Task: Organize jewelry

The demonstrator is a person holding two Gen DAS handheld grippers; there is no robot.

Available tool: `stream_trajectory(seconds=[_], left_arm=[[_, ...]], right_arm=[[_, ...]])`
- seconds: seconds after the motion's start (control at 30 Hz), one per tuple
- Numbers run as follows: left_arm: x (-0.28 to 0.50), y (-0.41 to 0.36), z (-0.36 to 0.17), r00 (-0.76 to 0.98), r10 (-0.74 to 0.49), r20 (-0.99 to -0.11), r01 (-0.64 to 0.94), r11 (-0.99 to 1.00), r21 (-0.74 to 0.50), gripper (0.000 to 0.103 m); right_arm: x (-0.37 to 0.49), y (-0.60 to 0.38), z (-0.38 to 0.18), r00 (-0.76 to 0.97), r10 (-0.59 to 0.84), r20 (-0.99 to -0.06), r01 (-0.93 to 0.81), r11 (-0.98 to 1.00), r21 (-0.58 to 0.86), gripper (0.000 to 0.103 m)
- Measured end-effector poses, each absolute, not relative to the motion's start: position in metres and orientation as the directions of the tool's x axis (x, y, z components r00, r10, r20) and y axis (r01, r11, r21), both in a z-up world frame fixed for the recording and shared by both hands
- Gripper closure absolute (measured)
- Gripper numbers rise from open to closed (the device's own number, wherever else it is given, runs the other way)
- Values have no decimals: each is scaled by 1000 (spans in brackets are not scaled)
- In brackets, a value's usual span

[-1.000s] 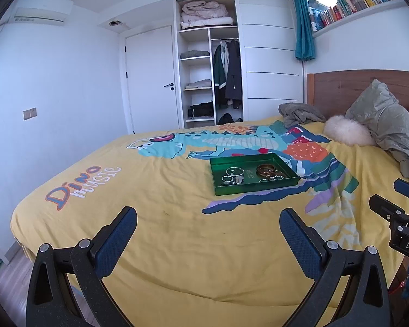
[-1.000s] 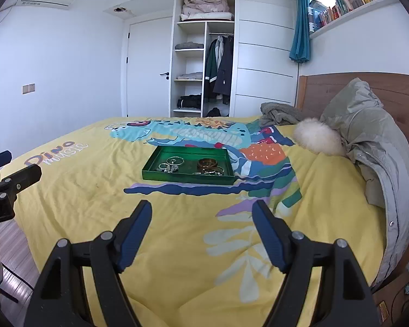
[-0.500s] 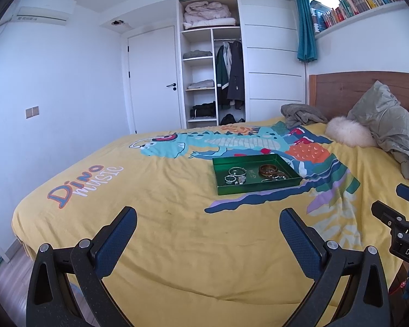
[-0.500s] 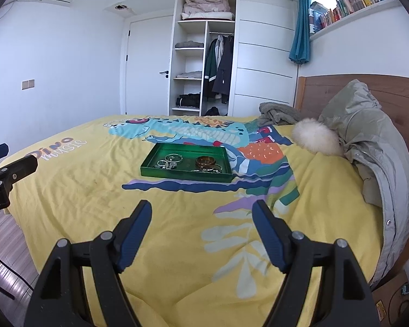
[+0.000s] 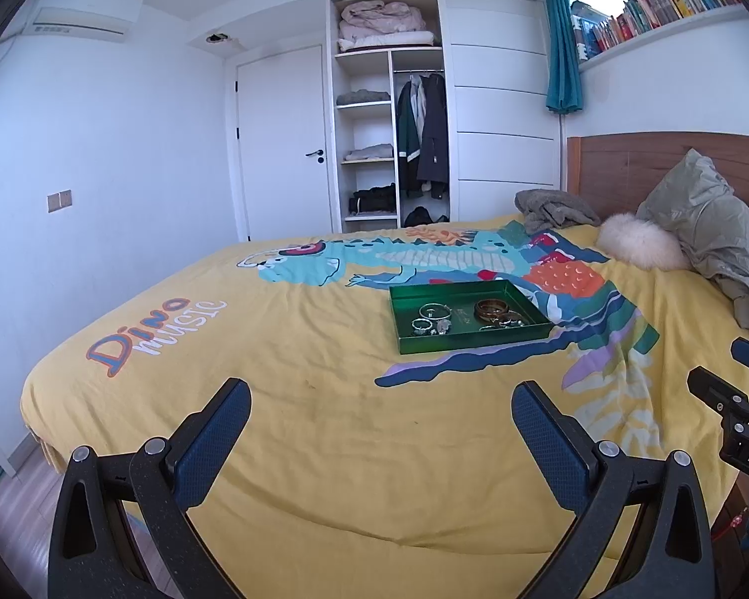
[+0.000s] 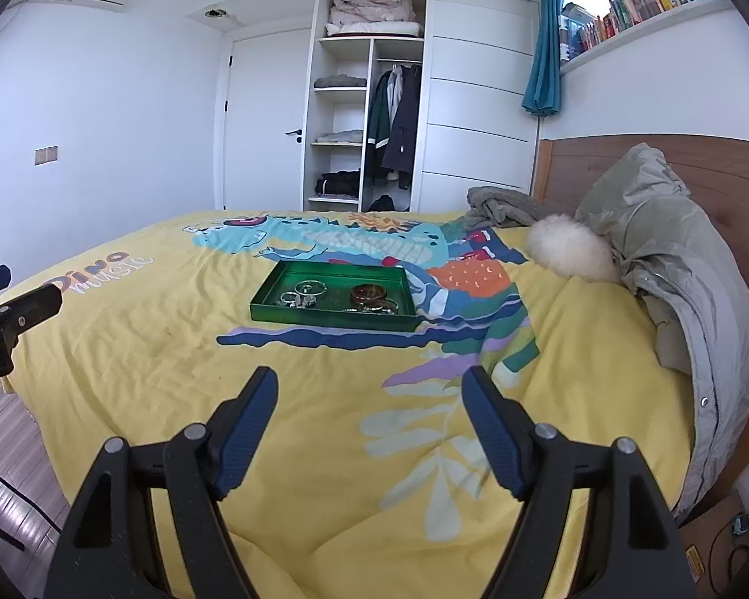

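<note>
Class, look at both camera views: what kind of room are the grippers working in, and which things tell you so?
Most likely a bedroom: a bed with a wooden headboard, and an open wardrobe holding folded bedding and hanging coats.

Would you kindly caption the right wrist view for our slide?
Open right gripper hovers over a yellow bed, facing a green tray of bangles and rings.

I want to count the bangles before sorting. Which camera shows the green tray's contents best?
The left wrist view: the green tray looks slightly larger there, its bangles more spread out. The right wrist view shows the same tray flatter, items overlapping.
</note>
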State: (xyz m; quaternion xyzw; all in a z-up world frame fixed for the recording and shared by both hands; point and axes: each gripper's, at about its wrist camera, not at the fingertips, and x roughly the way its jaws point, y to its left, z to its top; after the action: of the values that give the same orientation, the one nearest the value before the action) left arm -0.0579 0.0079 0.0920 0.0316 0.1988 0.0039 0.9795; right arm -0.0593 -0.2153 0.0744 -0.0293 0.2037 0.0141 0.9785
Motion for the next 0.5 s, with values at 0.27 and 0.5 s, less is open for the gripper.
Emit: stream_trajectory(seconds=[0.27,0.5], left_arm=[[-59,6,92,916,10,-400,13,998,54,0],[-60,6,92,915,9,-404,13,999,52,0]], right_arm=[[-60,-218,72,914,13,-406,-36,998,-50,28],[-59,-220,70,911,11,-413,-35,998,-50,28]])
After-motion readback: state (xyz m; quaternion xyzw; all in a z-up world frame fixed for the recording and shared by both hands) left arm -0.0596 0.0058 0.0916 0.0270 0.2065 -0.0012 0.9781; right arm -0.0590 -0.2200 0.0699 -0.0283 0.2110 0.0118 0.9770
